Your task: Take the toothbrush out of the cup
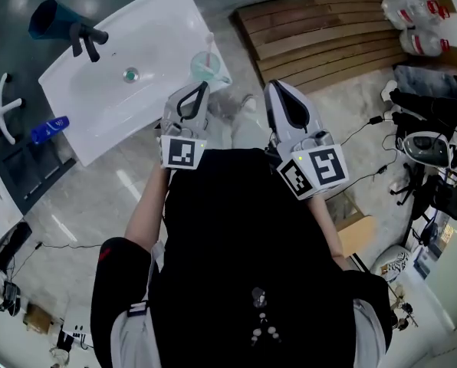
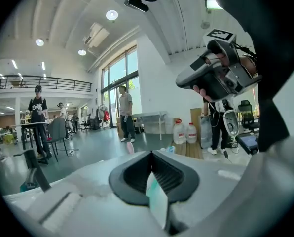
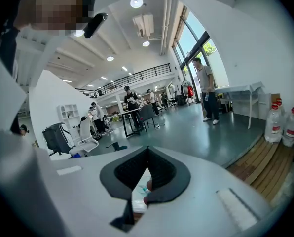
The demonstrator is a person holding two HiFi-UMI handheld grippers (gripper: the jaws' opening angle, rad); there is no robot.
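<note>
- While both jaw pairs sit closed and empty: two grippers, left gripper (image 1: pixel 205 87) and right gripper (image 1: pixel 271 86).
- One sink (image 1: pixel 159 29), far left.
- One cup (image 1: pixel 205 69) on its right corner.
- One toothbrush (image 1: pixel 210 44) inside.

1. My left hand-held gripper (image 1: pixel 200 90): white-grey shell, black pads, black-and-white square marker pattern on its cube.
2. My right hand-held gripper (image 1: pixel 277 90): same white-grey shell and black pads, with black-and-white square markers on the cube.
3. Cup (image 1: pixel 205 67): see-through pale green.
4. Sink (image 1: pixel 159 21): plain white, no pattern.
5. Tap (image 1: pixel 87 37): black.
6. Bottle (image 1: pixel 50 129): bright blue.
7. Wooden slats (image 1: pixel 320 29): mid brown, with darker lines between the boards.
8. Floor (image 1: pixel 83 205): grey, marbled with pale streaks.
9. My top (image 1: pixel 236 228): black.
10. Water jugs (image 1: pixel 412 10): clear-whitish with red patches.
</note>
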